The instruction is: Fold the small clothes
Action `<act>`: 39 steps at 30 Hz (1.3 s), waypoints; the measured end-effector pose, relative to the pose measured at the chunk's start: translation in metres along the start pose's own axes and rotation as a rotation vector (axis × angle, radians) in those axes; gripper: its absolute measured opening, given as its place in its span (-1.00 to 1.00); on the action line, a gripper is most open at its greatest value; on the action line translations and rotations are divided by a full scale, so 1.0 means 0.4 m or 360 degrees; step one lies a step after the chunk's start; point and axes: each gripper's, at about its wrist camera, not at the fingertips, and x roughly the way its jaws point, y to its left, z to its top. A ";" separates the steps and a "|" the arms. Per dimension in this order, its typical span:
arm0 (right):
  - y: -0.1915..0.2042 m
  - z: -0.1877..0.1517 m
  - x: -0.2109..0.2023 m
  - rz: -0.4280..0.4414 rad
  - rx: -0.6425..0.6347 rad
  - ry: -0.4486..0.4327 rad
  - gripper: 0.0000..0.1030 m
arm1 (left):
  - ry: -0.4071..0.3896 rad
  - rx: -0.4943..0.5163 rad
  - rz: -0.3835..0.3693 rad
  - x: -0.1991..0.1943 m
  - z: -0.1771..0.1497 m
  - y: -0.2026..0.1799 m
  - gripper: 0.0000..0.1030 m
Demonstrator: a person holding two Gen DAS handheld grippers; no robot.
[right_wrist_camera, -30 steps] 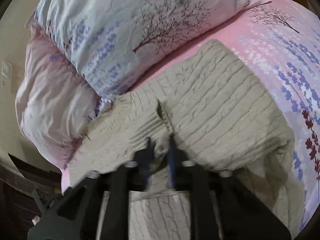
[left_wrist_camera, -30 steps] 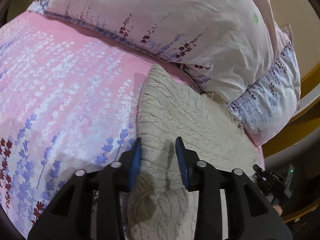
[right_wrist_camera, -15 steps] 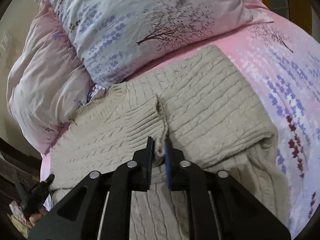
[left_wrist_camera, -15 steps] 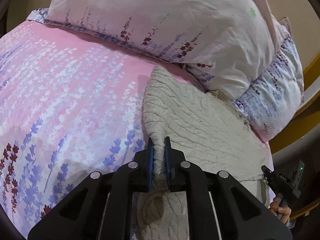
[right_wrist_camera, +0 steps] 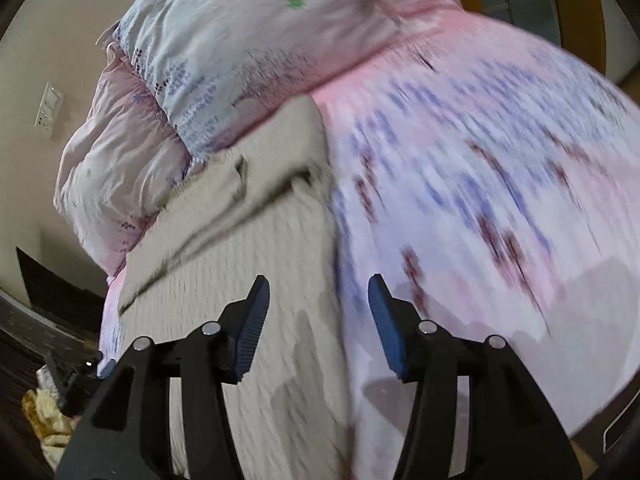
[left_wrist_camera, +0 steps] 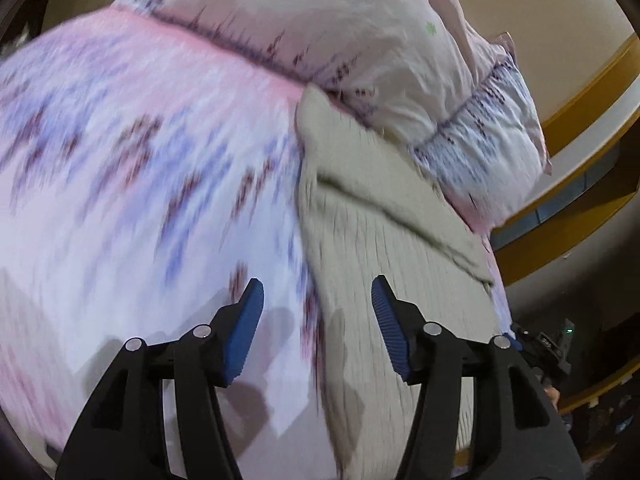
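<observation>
A beige cable-knit sweater (left_wrist_camera: 384,232) lies folded on the pink flowered bedsheet (left_wrist_camera: 152,152), its far end against the pillows. In the left wrist view my left gripper (left_wrist_camera: 318,304) hovers over the sweater's left edge, jaws opening, nothing pinched between the blue pads. In the right wrist view the same sweater (right_wrist_camera: 248,248) fills the lower left, and my right gripper (right_wrist_camera: 318,304) stands over its right edge where it meets the sheet (right_wrist_camera: 480,184), jaws opening and empty. Both views are smeared by motion.
Two flowered pillows (left_wrist_camera: 360,40) are stacked at the head of the bed, also seen as pillows (right_wrist_camera: 224,52) in the right wrist view. A yellow wooden bed frame (left_wrist_camera: 580,92) runs beyond them. Dark floor and a wall socket (right_wrist_camera: 50,110) lie off the bed's side.
Both grippers were shut on pinches of the sweater half a second ago. Now both have let go and stand open, pulled back from the pillows, and the sweater lies folded narrower.
</observation>
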 end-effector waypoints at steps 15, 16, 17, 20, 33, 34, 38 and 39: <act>-0.002 -0.162 -0.005 0.0428 -0.0026 0.0280 -0.54 | 0.0099 0.0013 -0.0227 -0.020 -0.228 -0.083 -0.13; 0.000 -0.172 -0.007 0.0457 -0.0030 0.0294 -0.57 | 0.0108 0.0004 -0.0240 -0.020 -0.234 -0.082 -0.18; 0.003 -0.182 -0.008 0.0495 -0.0034 0.0312 -0.59 | 0.0129 -0.0018 -0.0264 -0.016 -0.244 -0.082 -0.25; 0.019 -0.208 -0.010 0.0534 -0.0074 0.0342 -0.64 | 0.0168 -0.0039 -0.0304 -0.009 -0.261 -0.090 -0.32; 0.094 -0.227 -0.082 0.0427 -0.0328 0.0108 -0.87 | 0.0232 0.0104 -0.0233 0.011 -0.250 -0.136 -0.88; 0.106 -0.220 -0.097 0.0409 -0.0367 0.0049 -0.87 | 0.0213 0.0130 -0.0218 0.005 -0.243 -0.139 -0.88; 0.151 -0.191 -0.142 0.0308 -0.0504 -0.0181 -0.88 | 0.0086 0.0217 -0.0174 -0.023 -0.188 -0.153 -0.89; 0.167 -0.182 -0.154 0.0268 -0.0552 -0.0256 -0.88 | 0.0059 0.0233 -0.0169 -0.030 -0.173 -0.155 -0.89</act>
